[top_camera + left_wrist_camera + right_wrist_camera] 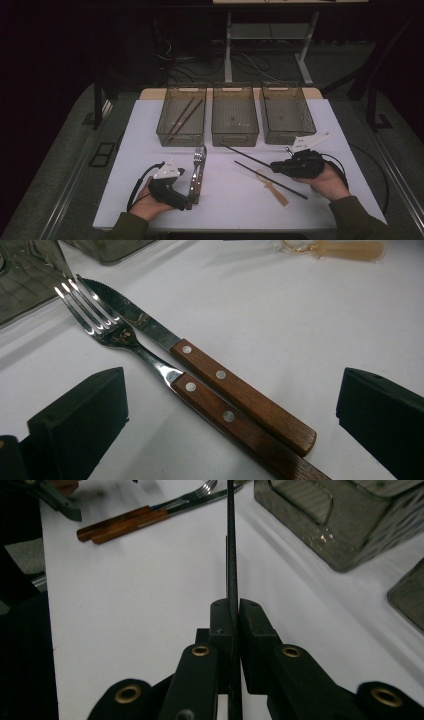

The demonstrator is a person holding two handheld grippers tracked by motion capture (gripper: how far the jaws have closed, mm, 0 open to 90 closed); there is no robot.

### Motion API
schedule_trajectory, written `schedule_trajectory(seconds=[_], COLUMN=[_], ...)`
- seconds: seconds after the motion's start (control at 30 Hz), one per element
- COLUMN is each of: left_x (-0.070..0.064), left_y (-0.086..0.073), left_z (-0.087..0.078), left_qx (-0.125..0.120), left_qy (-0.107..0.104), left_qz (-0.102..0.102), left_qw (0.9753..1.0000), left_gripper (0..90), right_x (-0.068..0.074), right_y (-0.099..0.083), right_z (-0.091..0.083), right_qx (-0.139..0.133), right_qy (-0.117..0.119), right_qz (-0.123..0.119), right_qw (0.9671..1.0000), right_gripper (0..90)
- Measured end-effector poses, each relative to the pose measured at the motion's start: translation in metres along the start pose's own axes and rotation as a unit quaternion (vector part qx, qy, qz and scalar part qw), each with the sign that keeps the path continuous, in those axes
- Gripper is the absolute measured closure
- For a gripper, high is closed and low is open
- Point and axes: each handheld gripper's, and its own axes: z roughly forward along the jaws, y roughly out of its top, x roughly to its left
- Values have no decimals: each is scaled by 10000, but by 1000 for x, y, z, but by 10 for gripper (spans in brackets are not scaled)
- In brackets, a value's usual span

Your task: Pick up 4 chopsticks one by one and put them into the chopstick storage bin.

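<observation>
Two chopsticks already lie in the left bin (182,120), and the right gripper (280,166) has its jaws pinched on a third chopstick (231,545) near one end, so nearly all of its length sticks out ahead toward the bins. That thin grip so far back looks like the weak spot: I'd guess the stick could swivel or slide between the pads once it is lifted, and its far tip could catch the rim of the middle bin (235,116) on the way across. A fourth chopstick (272,180) lies on the table just beside it, over a pale spoon (272,189), and a low sweep could knock both. The left gripper (186,202) stands wide open around the wooden handles of the fork (200,395) and knife (230,385), which lie touching side by side; closing now might take both instead of one.
</observation>
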Motion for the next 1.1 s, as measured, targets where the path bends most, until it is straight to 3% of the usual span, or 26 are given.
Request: schedule_trajectory(seconds=[0.4, 0.67, 1.1], left_x=[0, 0, 1], left_y=[0, 0, 0], left_z=[2, 1, 1], left_qx=[-45, -84, -112], left_qy=[-1, 0, 13], left_qz=[35, 55, 131], left_qw=[10000, 9999, 9999], left_gripper=[0, 0, 0], right_x=[2, 0, -3], right_y=[30, 56, 101], right_z=[9, 24, 45], right_qx=[-25, 9, 10], right_qy=[-221, -506, -754], right_qz=[97, 260, 353], right_qw=[9997, 9984, 9965], right_gripper=[852, 853, 853])
